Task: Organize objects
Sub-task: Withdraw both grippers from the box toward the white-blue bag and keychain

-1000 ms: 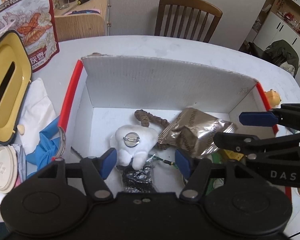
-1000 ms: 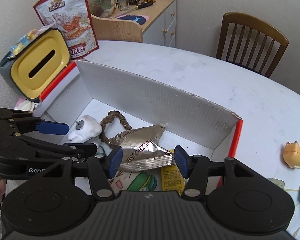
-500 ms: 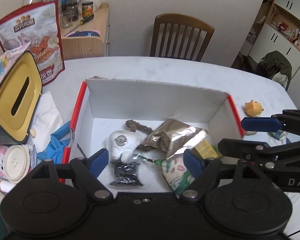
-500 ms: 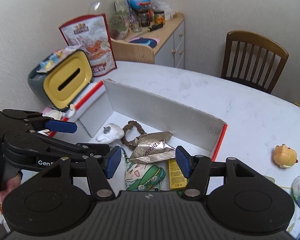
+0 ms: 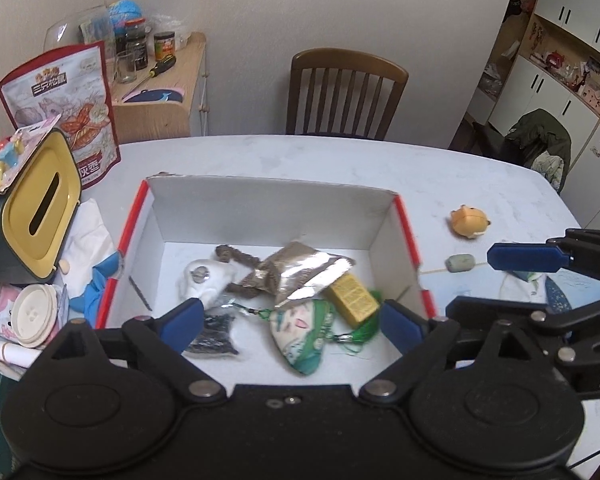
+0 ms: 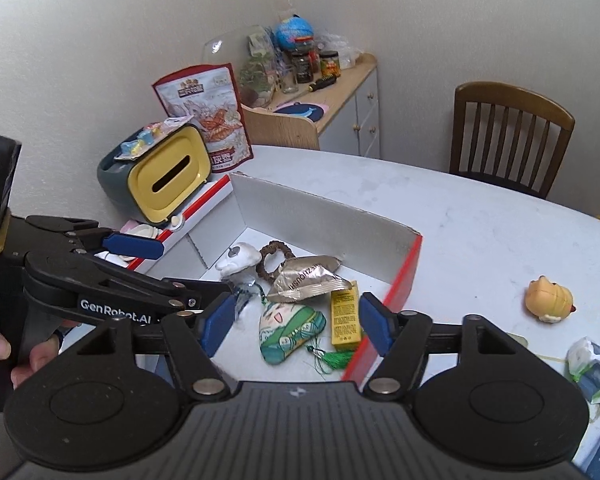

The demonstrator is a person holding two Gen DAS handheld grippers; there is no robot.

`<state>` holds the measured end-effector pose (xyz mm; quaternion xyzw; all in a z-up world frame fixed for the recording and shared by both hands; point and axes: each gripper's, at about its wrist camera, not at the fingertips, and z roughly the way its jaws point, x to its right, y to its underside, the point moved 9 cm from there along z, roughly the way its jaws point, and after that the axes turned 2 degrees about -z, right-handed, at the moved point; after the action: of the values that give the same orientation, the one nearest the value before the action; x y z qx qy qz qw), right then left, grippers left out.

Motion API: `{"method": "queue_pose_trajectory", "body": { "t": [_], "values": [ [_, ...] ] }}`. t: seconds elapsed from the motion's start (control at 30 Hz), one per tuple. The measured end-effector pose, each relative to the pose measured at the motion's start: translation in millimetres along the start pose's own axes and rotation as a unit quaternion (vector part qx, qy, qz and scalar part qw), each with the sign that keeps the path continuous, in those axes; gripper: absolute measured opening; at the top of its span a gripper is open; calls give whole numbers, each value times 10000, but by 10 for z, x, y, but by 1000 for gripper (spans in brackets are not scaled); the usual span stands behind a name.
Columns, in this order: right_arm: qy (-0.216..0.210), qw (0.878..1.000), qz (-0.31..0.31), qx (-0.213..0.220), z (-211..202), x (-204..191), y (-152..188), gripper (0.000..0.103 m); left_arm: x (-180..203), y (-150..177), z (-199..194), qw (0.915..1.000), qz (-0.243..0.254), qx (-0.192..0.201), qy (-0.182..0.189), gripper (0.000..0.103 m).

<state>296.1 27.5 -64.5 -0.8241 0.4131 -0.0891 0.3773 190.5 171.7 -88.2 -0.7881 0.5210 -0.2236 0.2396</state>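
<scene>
1. Left gripper (image 5: pixel 290 322) and right gripper (image 6: pixel 296 320): jaws opening, nothing between them, above the box (image 5: pixel 268 216).
2. Sachet (image 5: pixel 300 334), foil packet (image 5: pixel 300 272), plush tooth (image 5: pixel 204 280) lie inside.
3. Next, likely: fetch orange toy (image 5: pixel 469 221) from table (image 5: pixel 340 160).

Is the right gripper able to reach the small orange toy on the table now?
Probably yes: the orange toy lies alone on the bare table, outside the box, and the right gripper is opening, with nothing held.

White matt cardboard box (image 5: pixel 268 216); crinkled glossy silver foil packet (image 5: pixel 300 272); brown varnished wooden chair (image 5: pixel 344 92).
</scene>
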Motion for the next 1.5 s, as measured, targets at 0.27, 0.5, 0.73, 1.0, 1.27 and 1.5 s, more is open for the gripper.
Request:
{"method": "queue_pose_trajectory", "body": {
  "t": [0.27, 0.5, 0.73, 1.0, 1.27, 1.5],
  "values": [
    [-58, 9998, 58, 171, -364, 314, 176, 78, 468, 77, -93, 10000, 42, 43, 13, 101],
    [-97, 9996, 158, 234, -601, 650, 347, 83, 908, 130, -98, 9999, 67, 97, 80, 102],
    [-35, 9992, 307, 262, -853, 1149, 585, 84, 1349, 194, -35, 9998, 124, 148, 57, 102],
    [286, 9972, 648, 253, -1103, 1956, 818, 84, 1848, 253, 83, 9995, 242, 147, 162, 102],
    [683, 9942, 807, 193, -1202, 2613, 1022, 84, 2252, 339, 343, 9992, 275, 53, 287, 102],
    [938, 9923, 803, -50, -1106, 3032, 1168, 84, 2512, 471, 661, 9990, 255, -103, 361, 102]
  ]
}}
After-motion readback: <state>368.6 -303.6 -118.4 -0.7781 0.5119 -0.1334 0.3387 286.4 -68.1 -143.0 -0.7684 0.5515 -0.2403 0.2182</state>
